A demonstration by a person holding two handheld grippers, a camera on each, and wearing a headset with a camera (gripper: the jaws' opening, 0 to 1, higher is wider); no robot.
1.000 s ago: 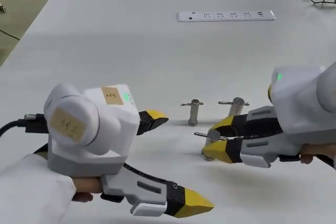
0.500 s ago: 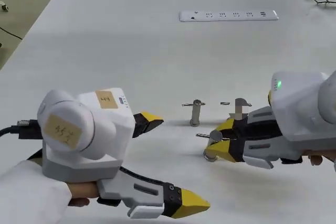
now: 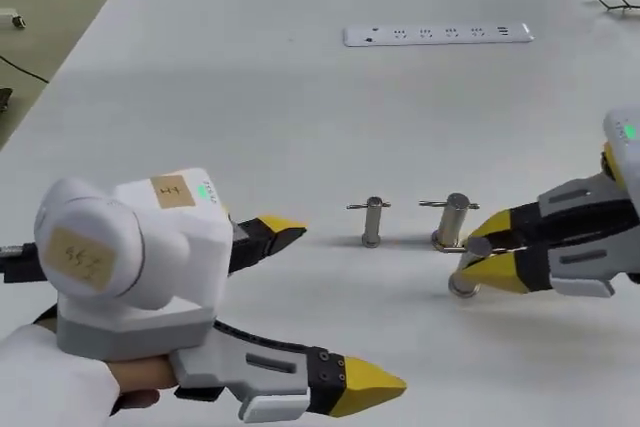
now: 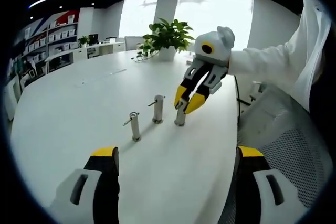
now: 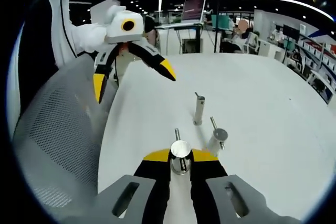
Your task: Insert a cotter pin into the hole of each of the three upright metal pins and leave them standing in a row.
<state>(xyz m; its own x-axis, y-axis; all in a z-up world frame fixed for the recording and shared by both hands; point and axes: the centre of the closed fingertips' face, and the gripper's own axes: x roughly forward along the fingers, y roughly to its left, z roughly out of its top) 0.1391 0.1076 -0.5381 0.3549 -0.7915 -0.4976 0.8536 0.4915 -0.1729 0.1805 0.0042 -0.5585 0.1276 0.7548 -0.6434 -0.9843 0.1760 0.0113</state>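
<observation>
The room is an open office with big windows, shelving along one wall and rows of ceiling lights. A long white table (image 3: pixel 250 97) runs through it. A grey mesh chair (image 5: pixel 50 140) stands at the table's edge and a potted plant (image 4: pixel 165 36) sits at its far end. A white power strip (image 3: pixel 437 35) lies flat further up the surface.

The left gripper (image 3: pixel 337 307) hovers over the near side of the table. It carries two tan paper stickers (image 3: pixel 172 190) with handwriting too small to read. Its yellow-tipped jaws are spread wide with nothing between them.

The right gripper (image 3: pixel 480 252) comes in from the right, its jaws closed down on the nearest metal pin (image 3: pixel 466 272). That pin stands just above or on the table; I cannot tell which. A thin cotter pin (image 5: pixel 177 134) pokes out near its head.

Just beside it stands the middle metal pin (image 3: pixel 455 219), upright, with a cotter pin through its top. The far metal pin (image 3: pixel 372 221) stands a little apart to the left, also upright and pinned. The three roughly form a row.
</observation>
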